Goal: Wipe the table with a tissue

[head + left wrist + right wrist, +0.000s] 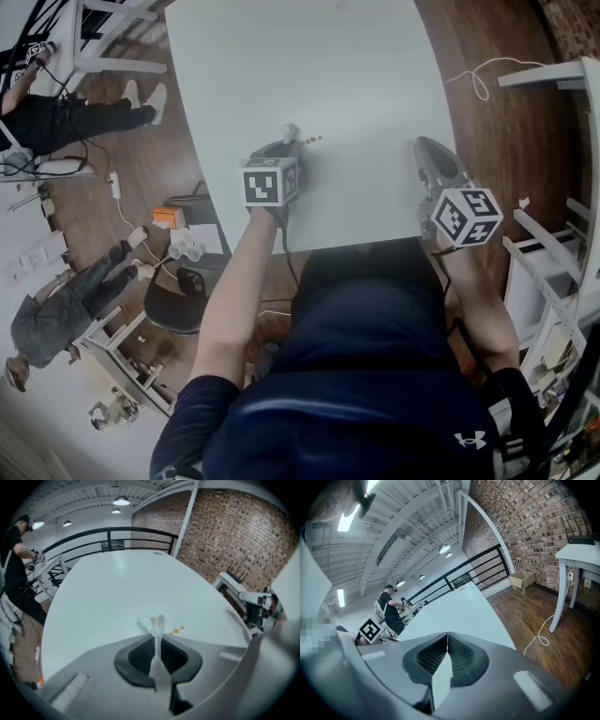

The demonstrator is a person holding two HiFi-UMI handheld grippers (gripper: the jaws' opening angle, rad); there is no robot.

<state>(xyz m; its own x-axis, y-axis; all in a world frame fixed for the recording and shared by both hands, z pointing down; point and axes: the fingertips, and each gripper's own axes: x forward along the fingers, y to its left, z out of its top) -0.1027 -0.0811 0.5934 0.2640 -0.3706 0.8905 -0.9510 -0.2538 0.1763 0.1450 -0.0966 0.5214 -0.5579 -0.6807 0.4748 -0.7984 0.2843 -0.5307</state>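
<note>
Pinching the tissue (160, 620) tight in the left gripper (157, 638), low over the table (108, 592), just beside its orange drops (176, 631). Pressed together on nothing in the right gripper (447, 635), at the table's right edge.

White table (309, 66): a broad, pale, matt top with rounded corners, standing on a brown wooden floor (497, 150). Its near edge runs just in front of the person. A few small orange-yellow spots (176, 630) lie close together on the surface, towards the near edge and left of centre. They sit just beside the tip of the tissue (158, 637); contact between tissue and table cannot be judged.
</note>
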